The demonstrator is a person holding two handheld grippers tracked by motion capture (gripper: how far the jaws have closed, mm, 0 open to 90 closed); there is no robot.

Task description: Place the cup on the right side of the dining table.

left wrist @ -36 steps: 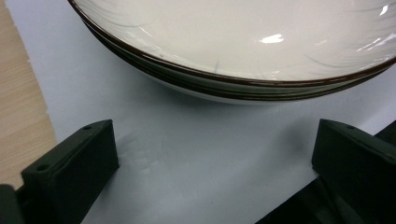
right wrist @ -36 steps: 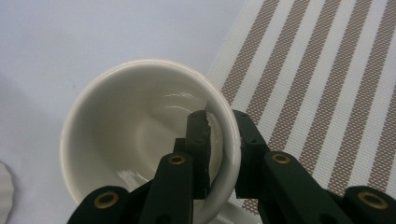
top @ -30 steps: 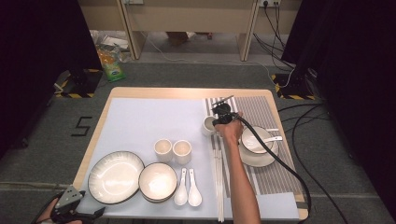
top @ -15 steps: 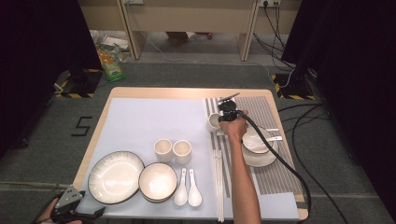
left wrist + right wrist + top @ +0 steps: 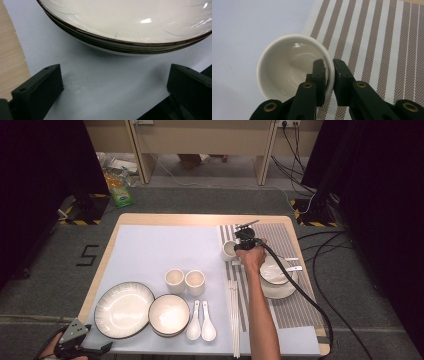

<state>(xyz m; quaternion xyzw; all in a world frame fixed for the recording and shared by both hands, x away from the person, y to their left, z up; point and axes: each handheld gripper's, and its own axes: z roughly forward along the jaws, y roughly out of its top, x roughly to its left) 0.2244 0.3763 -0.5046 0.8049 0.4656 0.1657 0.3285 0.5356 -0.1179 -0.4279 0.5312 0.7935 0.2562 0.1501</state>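
Off the near left corner of the table (image 5: 200, 219), held low in a hand: left gripper (image 5: 82, 347), with bare floor around it. Seen close in the left gripper view: left gripper (image 5: 112, 72) with jaws spread wide and nothing between them, above pale blue mat (image 5: 100, 95), just near of the dark rim of a large plate (image 5: 125, 22), with a strip of wooden table edge (image 5: 10, 62) at the left.

From the high view, on the blue mat (image 5: 160, 250), near side, left to right: large plate (image 5: 124, 309), bowl (image 5: 168, 314), two cups (image 5: 175, 280) just beyond, two spoons (image 5: 194, 322), chopsticks (image 5: 233, 315). Open mat across the whole far left half.

Farther right, at the left edge of the striped placemat (image 5: 295, 310): small cup (image 5: 229, 250), upright. Forearm stretched straight out from the near edge, right hand (image 5: 252, 255) wrapped around the right gripper (image 5: 242, 242), cable trailing back to the right.

In the right gripper view: right gripper (image 5: 328, 62) pinching the wall of the small cup (image 5: 287, 67), one jaw inside, one outside over the striped placemat (image 5: 374, 37), jaws just eased slightly apart.

Just right of the hand: another bowl (image 5: 272, 270) on a saucer (image 5: 277, 292).
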